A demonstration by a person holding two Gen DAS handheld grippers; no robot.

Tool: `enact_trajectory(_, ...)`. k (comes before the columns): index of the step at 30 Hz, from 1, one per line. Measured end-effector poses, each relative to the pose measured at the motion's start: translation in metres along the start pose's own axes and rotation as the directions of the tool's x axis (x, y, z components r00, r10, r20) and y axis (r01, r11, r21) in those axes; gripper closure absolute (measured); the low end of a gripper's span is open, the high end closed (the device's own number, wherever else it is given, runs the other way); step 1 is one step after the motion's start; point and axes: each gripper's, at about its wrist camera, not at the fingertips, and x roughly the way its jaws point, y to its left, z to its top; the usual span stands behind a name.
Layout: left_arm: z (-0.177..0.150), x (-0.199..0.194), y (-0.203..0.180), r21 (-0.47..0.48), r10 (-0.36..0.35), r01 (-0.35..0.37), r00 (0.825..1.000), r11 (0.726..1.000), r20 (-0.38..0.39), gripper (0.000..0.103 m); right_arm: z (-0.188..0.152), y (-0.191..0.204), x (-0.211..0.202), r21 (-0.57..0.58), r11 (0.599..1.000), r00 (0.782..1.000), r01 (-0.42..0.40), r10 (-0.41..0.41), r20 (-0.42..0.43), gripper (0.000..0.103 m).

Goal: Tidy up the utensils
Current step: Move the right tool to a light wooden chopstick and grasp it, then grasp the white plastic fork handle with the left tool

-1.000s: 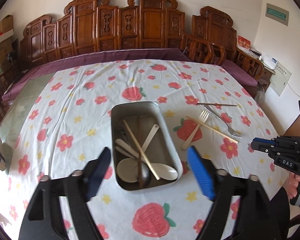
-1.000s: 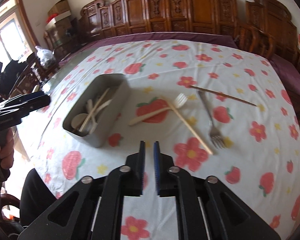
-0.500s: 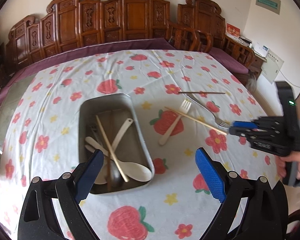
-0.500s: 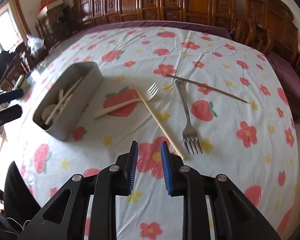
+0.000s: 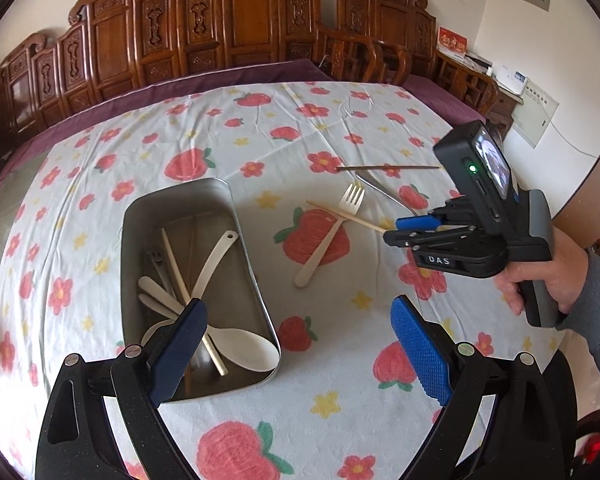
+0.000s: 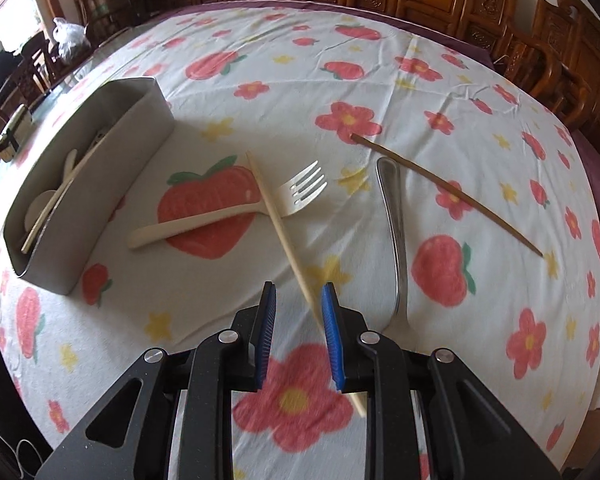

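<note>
1. metal tray (image 5: 236, 216) on strawberry tablecloth (image 5: 340, 400); inside: white spoon (image 5: 240, 346), pale chopstick (image 5: 180, 276), cream ladle-type spoon (image 5: 216, 256), further cream handles, a dark metal utensil
2. left gripper (image 5: 296, 356) jaws wide, nothing between, over tray's near end
3. right gripper (image 6: 298, 334) jaws narrow, not clamped; light chopstick (image 6: 278, 224) passes between the pads
4. outside tray: cream fork (image 6: 236, 212) under that chopstick, metal fork (image 6: 396, 240), dark chopstick (image 6: 448, 192)

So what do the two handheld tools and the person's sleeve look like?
Both tools are black, jointed plastic frames with silver screw heads and ribbed blue pads on the fingers. The right tool carries white "DAS" lettering, a grey handle, and a small camera box with a green light. The sleeve is grey.
</note>
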Motion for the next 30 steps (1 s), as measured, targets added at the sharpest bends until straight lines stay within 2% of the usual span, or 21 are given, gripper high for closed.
enact_trajectory(9, 0.009, 0.018, -0.005, 0.011, -0.009, 0.009, 1.0, 1.0, -0.026, 0.014, -0.003, -0.001, 0.006, 0.001, 1.0, 1.0, -0.001, 0.001, -0.004, 0.079)
enact_trajectory(10, 0.01, 0.02, -0.006, 0.013, -0.01, 0.01, 1.0, 1.0, -0.029, 0.014, -0.004, -0.002, 0.005, 0.019, 1.0, 1.0, -0.001, 0.001, -0.004, 0.082)
enact_trajectory(11, 0.011, 0.022, -0.007, 0.018, -0.009, 0.01, 0.999, 1.0, -0.034, 0.014, -0.005, -0.004, 0.004, 0.032, 0.999, 1.0, -0.005, 0.005, -0.006, 0.092)
enact_trajectory(13, 0.013, 0.025, -0.01, 0.027, -0.009, 0.01, 0.999, 1.0, -0.038, 0.014, -0.008, -0.005, 0.003, 0.046, 0.998, 0.999, -0.045, 0.046, -0.005, 0.097)
enact_trajectory(14, 0.014, 0.027, -0.012, 0.031, -0.01, 0.011, 0.999, 0.999, -0.042, 0.014, -0.012, -0.004, 0.001, 0.05, 0.997, 0.998, -0.062, 0.062, 0.002, 0.097)
enact_trajectory(22, 0.026, 0.041, -0.026, 0.072, -0.015, 0.019, 0.998, 0.997, -0.066, 0.014, -0.046, -0.004, -0.037, 0.098, 0.994, 0.995, -0.053, 0.044, 0.09, 0.097)
enact_trajectory(28, 0.036, 0.057, -0.047, 0.155, -0.006, 0.021, 0.995, 0.988, -0.096, 0.014, -0.072, -0.016, -0.065, 0.122, 0.992, 0.993, -0.04, 0.025, 0.118, 0.097)
enact_trajectory(30, 0.04, 0.064, -0.056, 0.196, -0.006, 0.026, 0.994, 0.98, -0.105, 0.018, -0.082, -0.022, -0.07, 0.141, 0.989, 0.992, -0.045, 0.027, 0.125, 0.097)
